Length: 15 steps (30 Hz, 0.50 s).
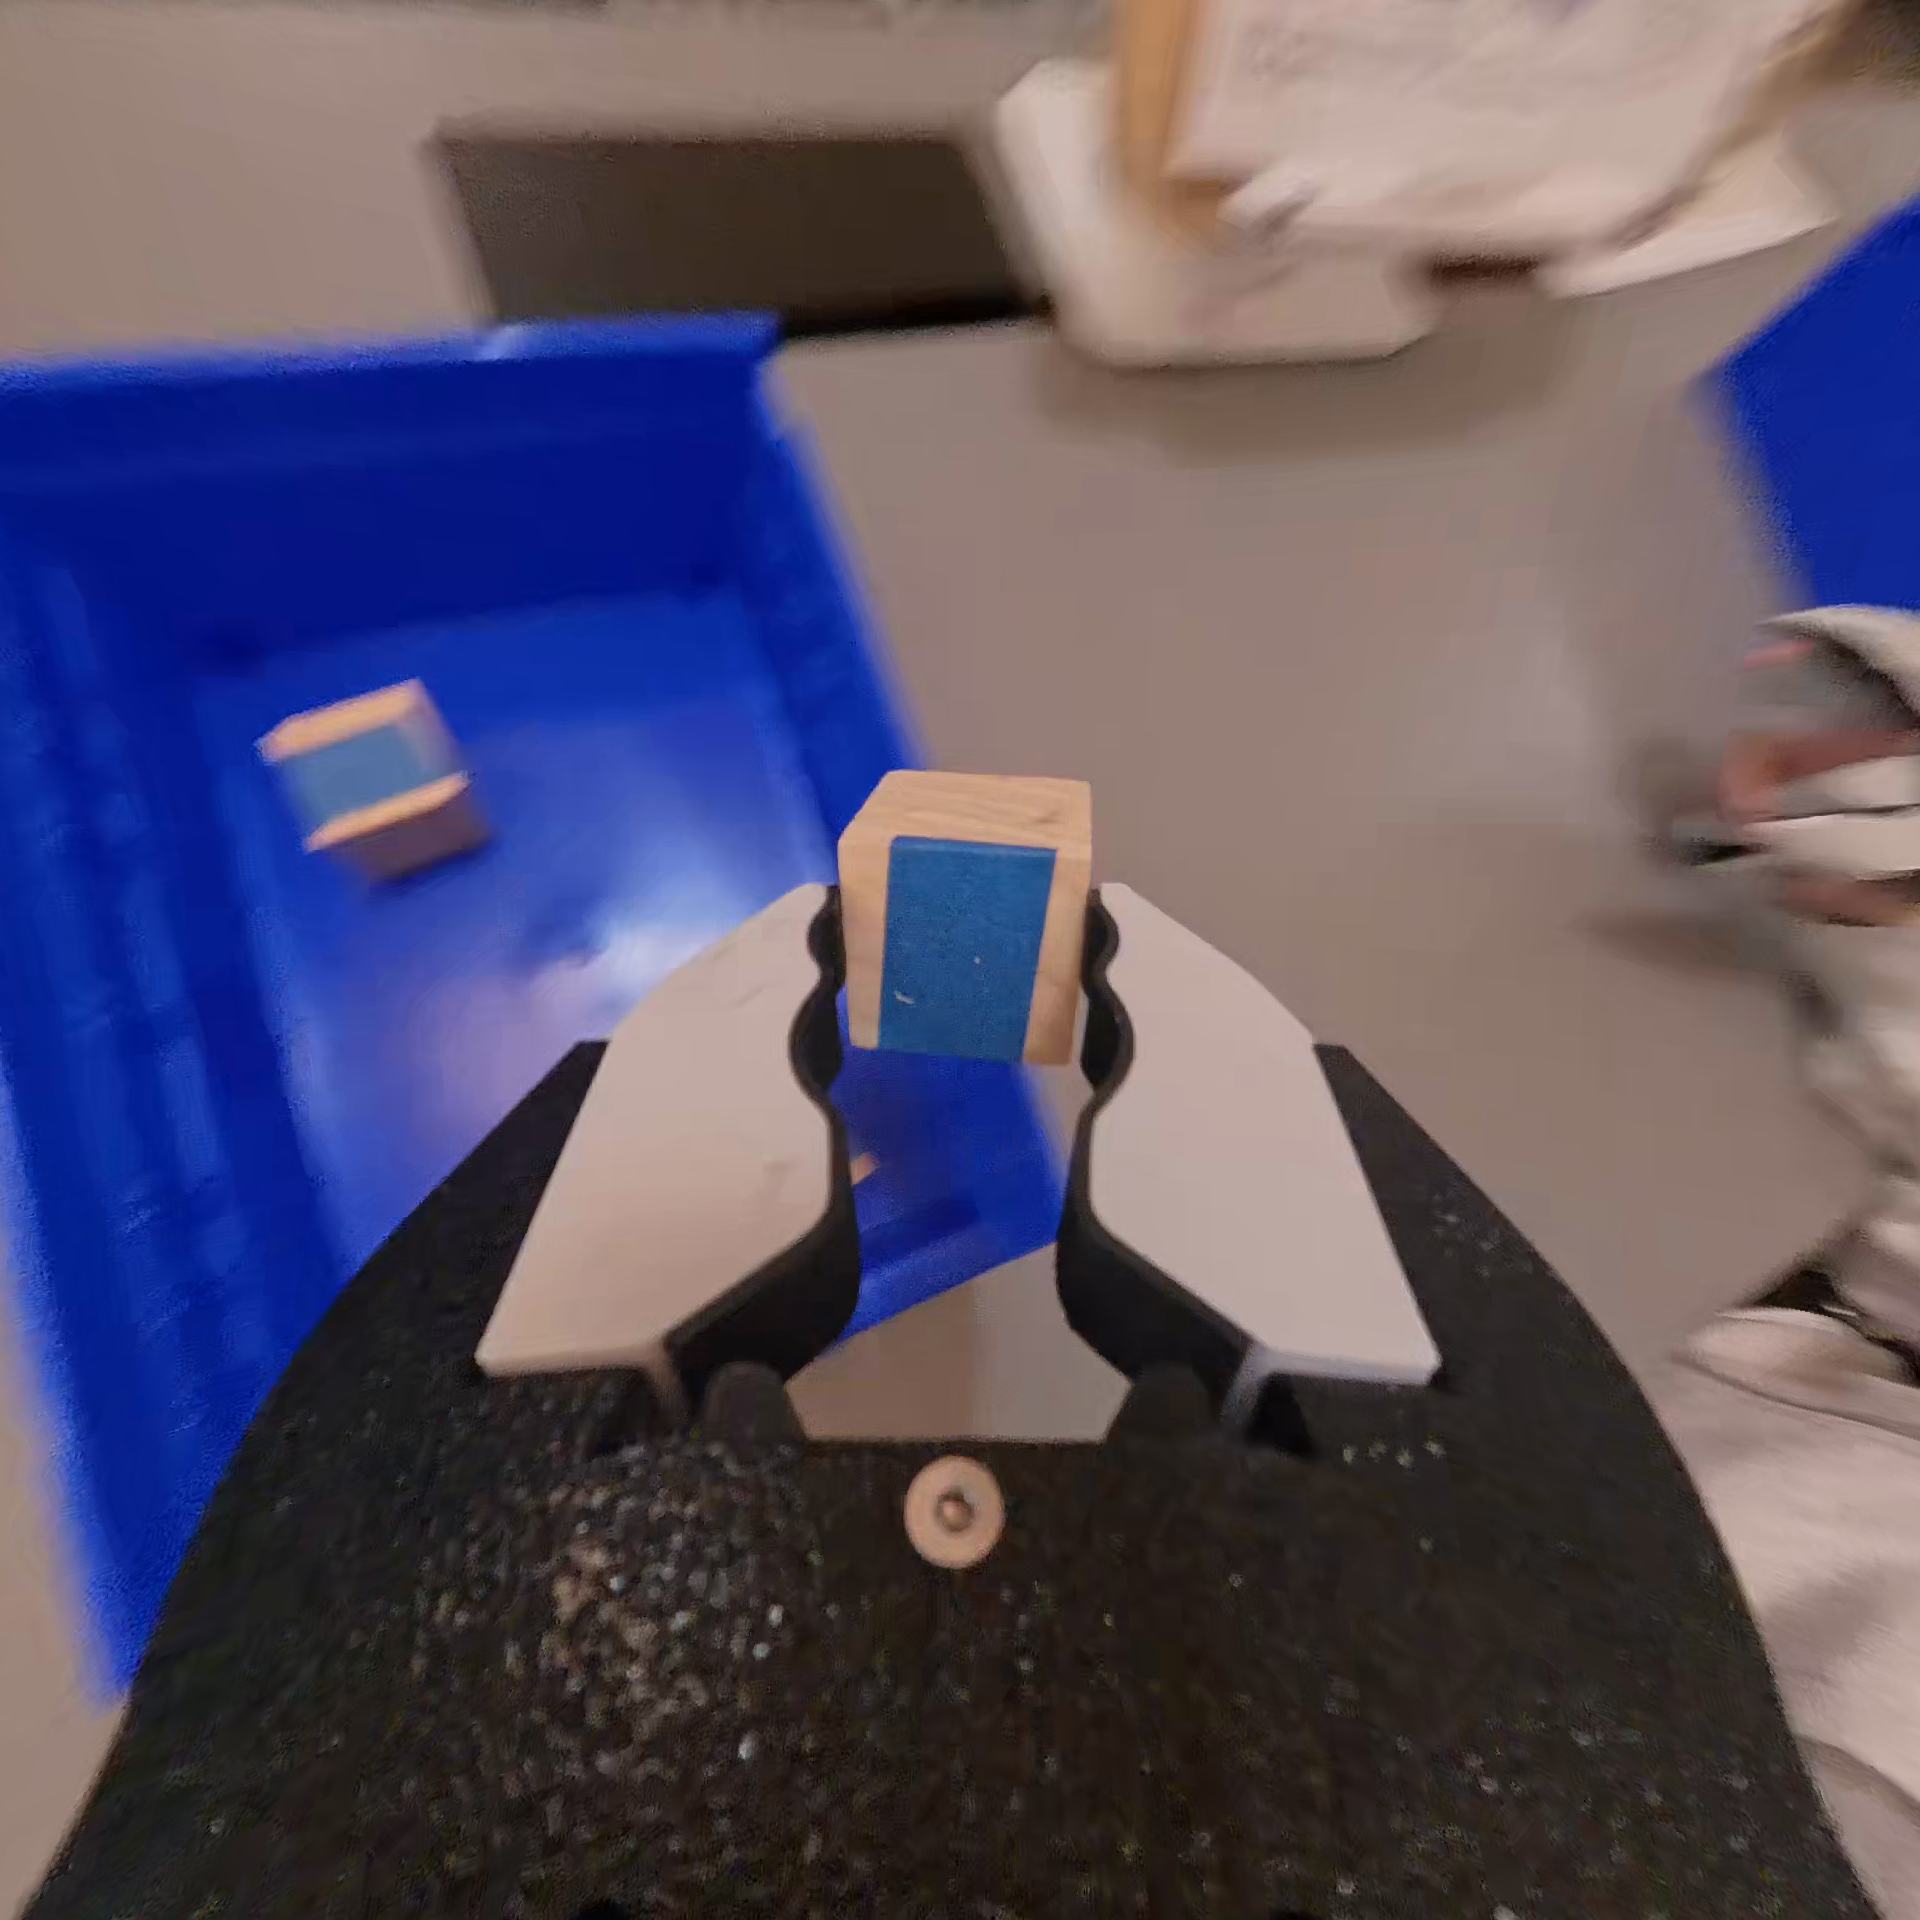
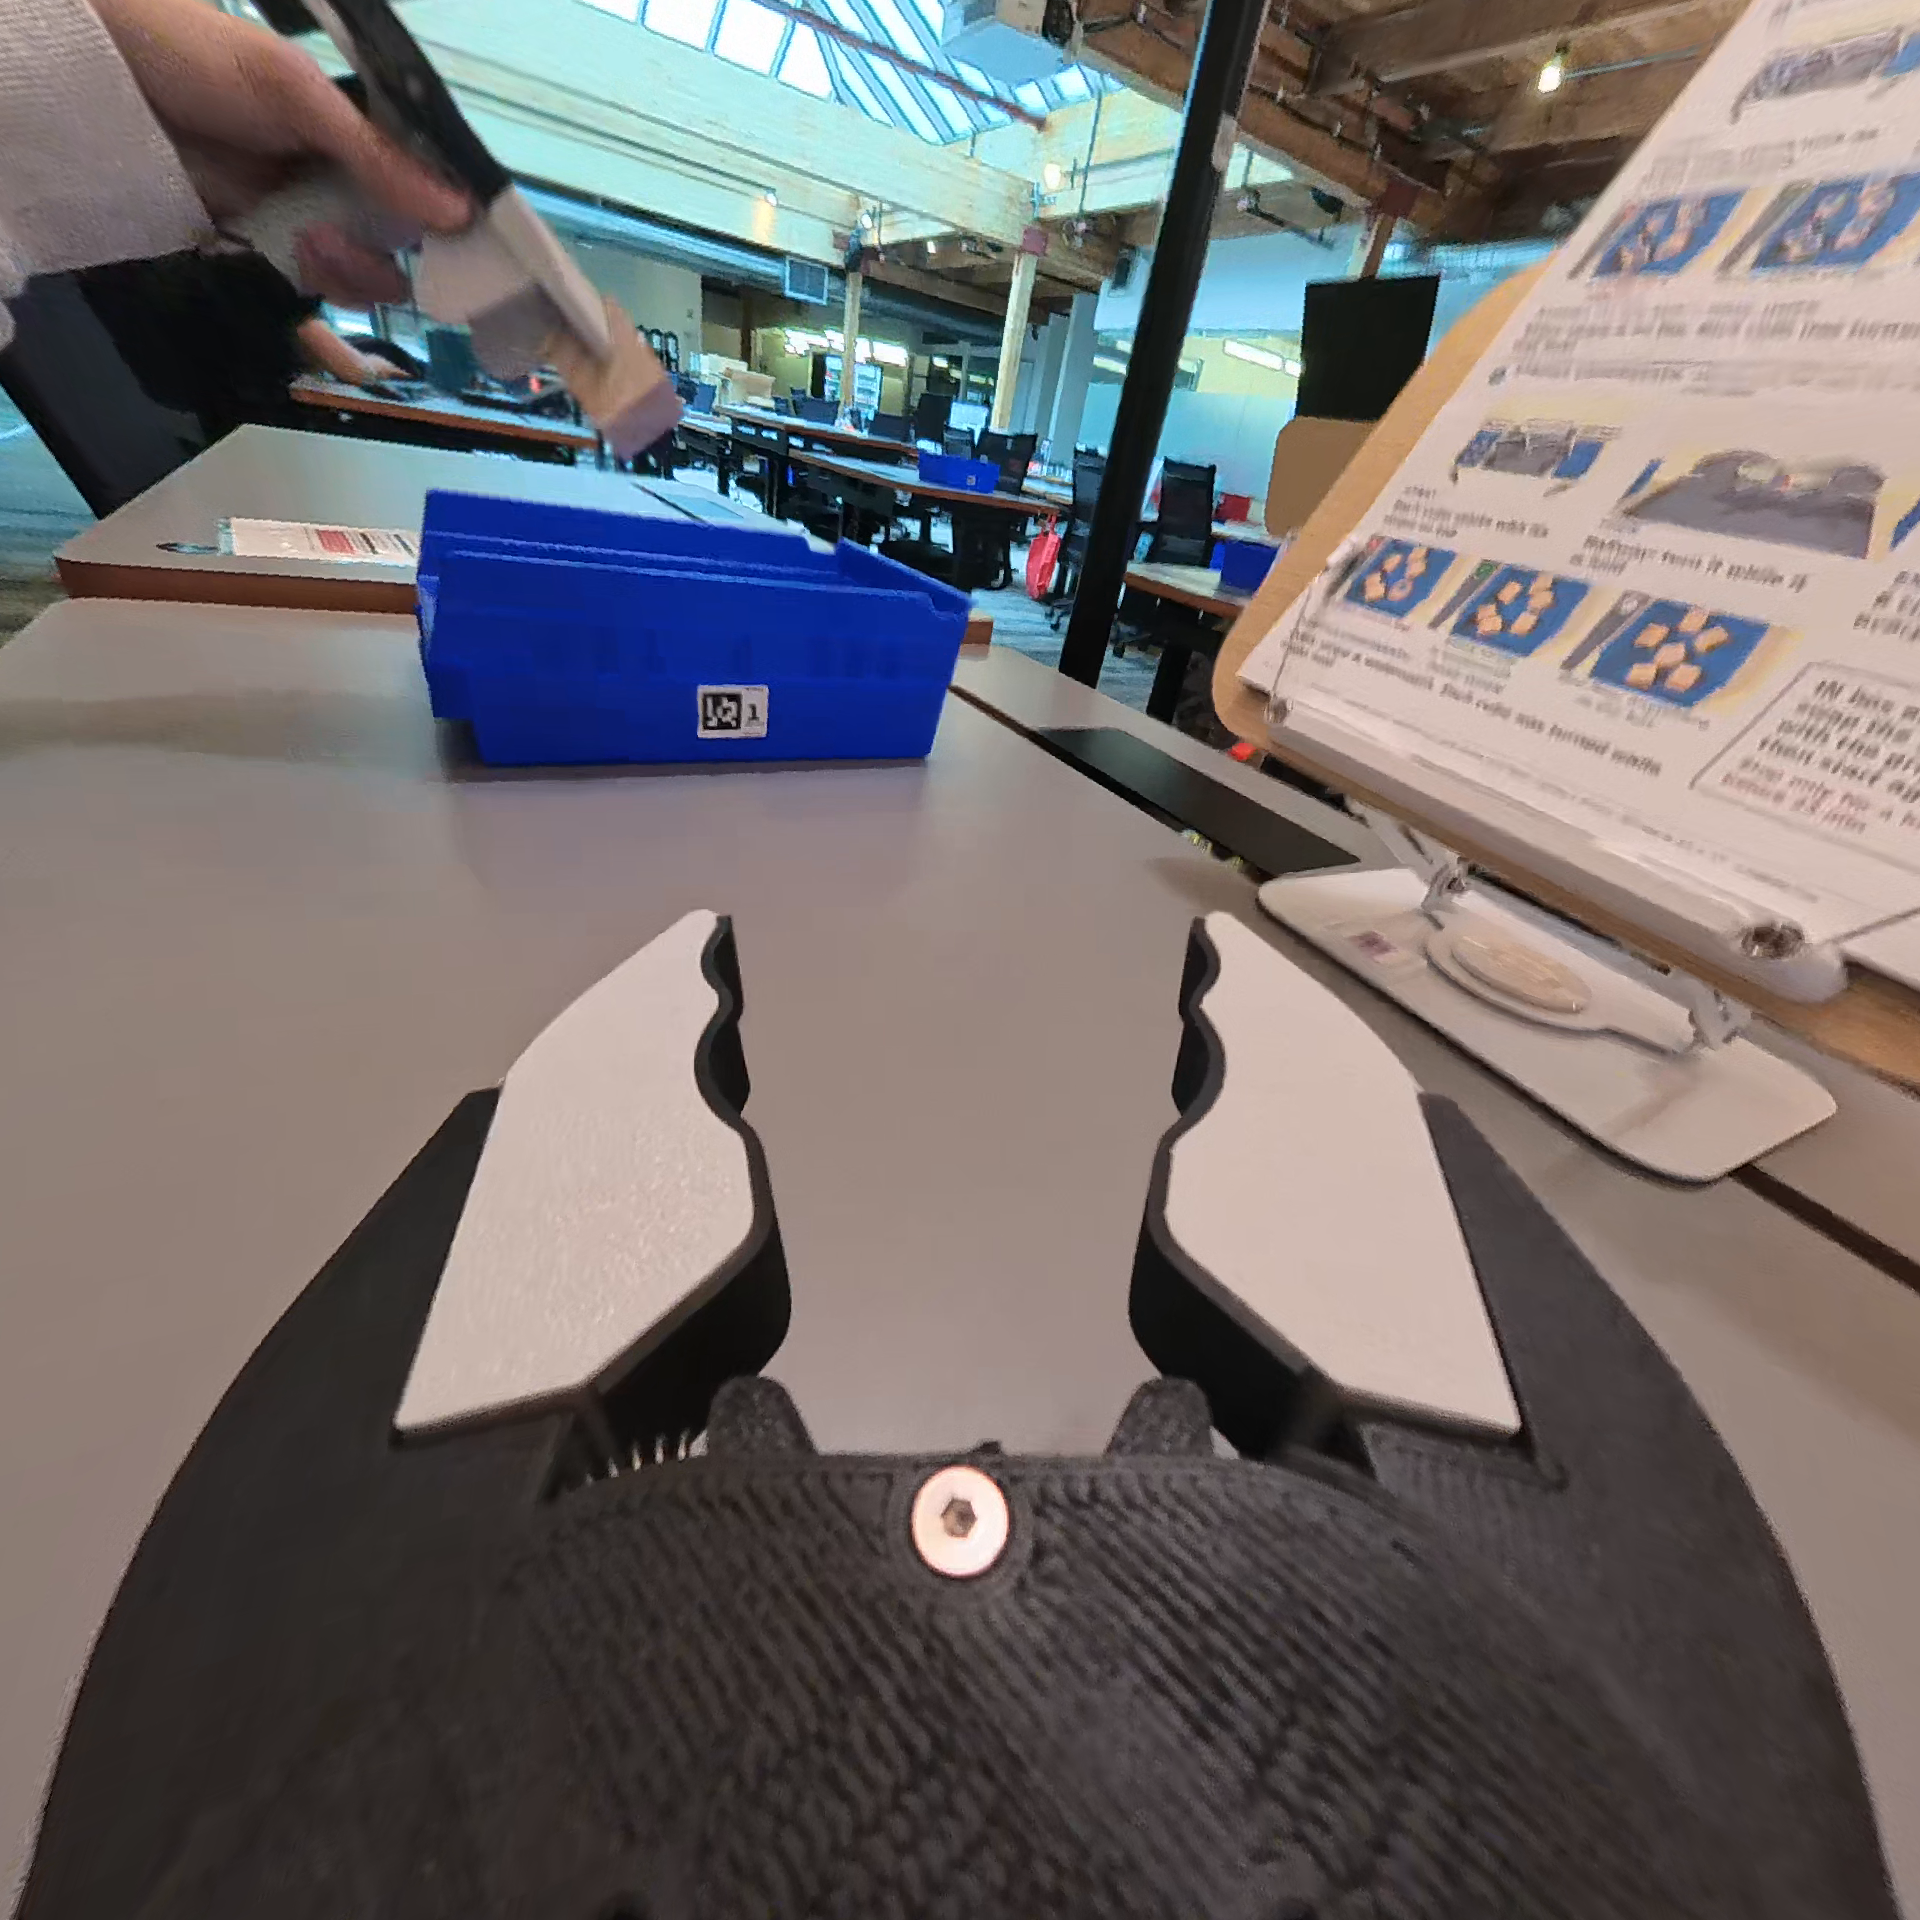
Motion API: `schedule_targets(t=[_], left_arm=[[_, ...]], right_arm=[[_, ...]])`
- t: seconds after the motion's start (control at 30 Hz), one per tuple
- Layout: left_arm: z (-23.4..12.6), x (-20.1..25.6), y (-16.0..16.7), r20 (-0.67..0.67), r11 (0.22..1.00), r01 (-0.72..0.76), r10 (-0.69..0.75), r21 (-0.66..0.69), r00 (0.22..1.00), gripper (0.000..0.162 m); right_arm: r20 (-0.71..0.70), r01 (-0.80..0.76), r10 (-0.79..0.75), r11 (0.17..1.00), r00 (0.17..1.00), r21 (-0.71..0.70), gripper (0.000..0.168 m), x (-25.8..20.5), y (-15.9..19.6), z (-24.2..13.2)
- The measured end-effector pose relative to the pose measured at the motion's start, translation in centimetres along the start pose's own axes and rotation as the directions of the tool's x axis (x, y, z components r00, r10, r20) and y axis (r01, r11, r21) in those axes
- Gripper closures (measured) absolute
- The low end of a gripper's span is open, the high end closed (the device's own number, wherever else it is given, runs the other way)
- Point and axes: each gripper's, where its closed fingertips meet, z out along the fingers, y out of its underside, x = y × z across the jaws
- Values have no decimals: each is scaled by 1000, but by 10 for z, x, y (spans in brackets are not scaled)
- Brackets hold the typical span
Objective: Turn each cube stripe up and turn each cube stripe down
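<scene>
My left gripper is shut on a wooden cube whose blue stripe faces the camera. It holds the cube in the air over the right edge of a blue bin. A second wooden cube lies in that bin with its blue stripe up. In the right wrist view the left gripper shows at the upper left, held by a hand, with the cube above the blue bin. My right gripper is open and empty, low over the grey table.
A white document stand with an instruction sheet stands at the right of the table. A second blue bin shows at the right edge of the left wrist view. A black slot runs along the table's far edge.
</scene>
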Motion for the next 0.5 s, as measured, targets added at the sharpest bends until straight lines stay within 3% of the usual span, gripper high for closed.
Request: schedule_targets(t=[0.03, 0.17, 0.3, 0.5], left_arm=[[-1, 27, -10, -87, 998, -20, 25, 56, 996, 119], [3, 129, -23, -407, 980, -64, 136, 186, 903, 119], [18, 208, -16, -668, 977, -19, 160, 213, 727, 120], [45, 277, -2, -838, 989, 26, 109, 145, 534, 120]], right_arm=[[-5, 26, -26, 999, 1000, 21, 87, -2, -7, 0], [13, 141, -143, 986, 990, 89, 87, -16, -41, 1], [62, 285, -297, 947, 953, 149, 87, -42, -85, 3], [50, 503, -520, 844, 853, 186, 89, -67, -133, 4]])
